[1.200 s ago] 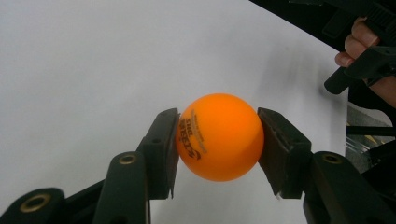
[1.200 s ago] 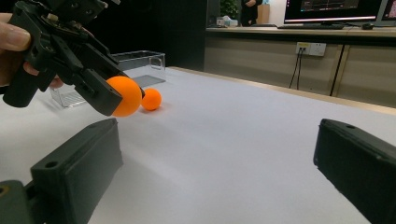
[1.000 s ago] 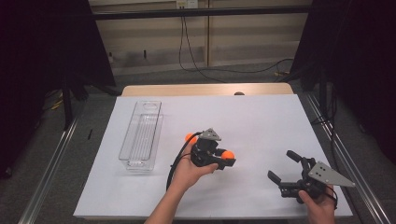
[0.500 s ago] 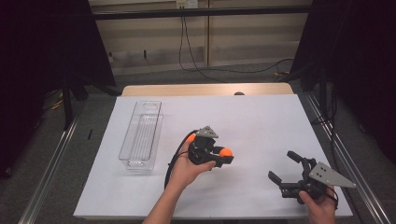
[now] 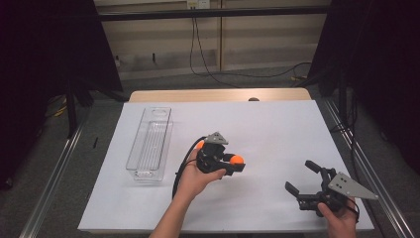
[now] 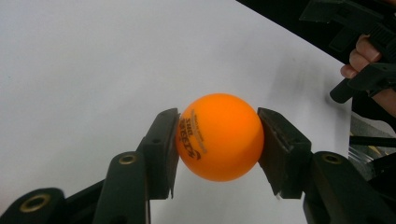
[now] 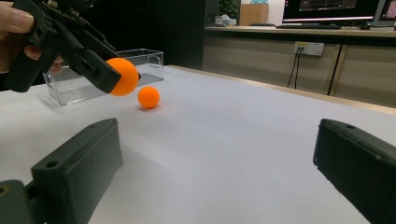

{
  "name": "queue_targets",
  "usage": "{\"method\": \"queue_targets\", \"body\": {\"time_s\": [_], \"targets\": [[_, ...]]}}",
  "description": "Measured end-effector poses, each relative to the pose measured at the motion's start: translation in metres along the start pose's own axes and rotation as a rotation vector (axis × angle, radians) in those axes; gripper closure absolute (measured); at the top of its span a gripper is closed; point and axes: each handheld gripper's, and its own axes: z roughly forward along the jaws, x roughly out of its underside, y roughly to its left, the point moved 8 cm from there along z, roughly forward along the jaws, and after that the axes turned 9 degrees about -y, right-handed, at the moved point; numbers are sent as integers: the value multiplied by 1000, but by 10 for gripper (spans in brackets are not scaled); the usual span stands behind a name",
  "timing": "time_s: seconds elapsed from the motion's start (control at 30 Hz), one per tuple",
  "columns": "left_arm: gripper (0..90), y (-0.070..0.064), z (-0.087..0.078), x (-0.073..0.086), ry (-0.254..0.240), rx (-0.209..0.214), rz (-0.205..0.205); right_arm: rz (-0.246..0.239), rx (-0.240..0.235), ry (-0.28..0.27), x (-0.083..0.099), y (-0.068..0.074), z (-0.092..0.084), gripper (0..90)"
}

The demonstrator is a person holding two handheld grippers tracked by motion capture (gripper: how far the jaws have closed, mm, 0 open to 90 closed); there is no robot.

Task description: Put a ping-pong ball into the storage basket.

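High view: white table (image 5: pixel 277 124), grey floor (image 5: pixel 59 193), dark curtains (image 5: pixel 44 44).

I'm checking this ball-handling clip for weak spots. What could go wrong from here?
The left gripper pinches the smooth orange table-tennis ball between two flat pads above the white table sheet; a round ball could squirt out and roll away. The clear plastic oblong bin is narrow and looks light, so a nudge might shift it. A second orange ball lies loose on the sheet and could be knocked.
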Motion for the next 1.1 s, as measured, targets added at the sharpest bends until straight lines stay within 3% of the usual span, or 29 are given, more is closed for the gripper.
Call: {"method": "queue_targets", "body": {"time_s": [1.1], "targets": [[508, 12, -8, 0, 10, -44, -1, -4, -3, 12, 1, 0, 0, 7]]}}
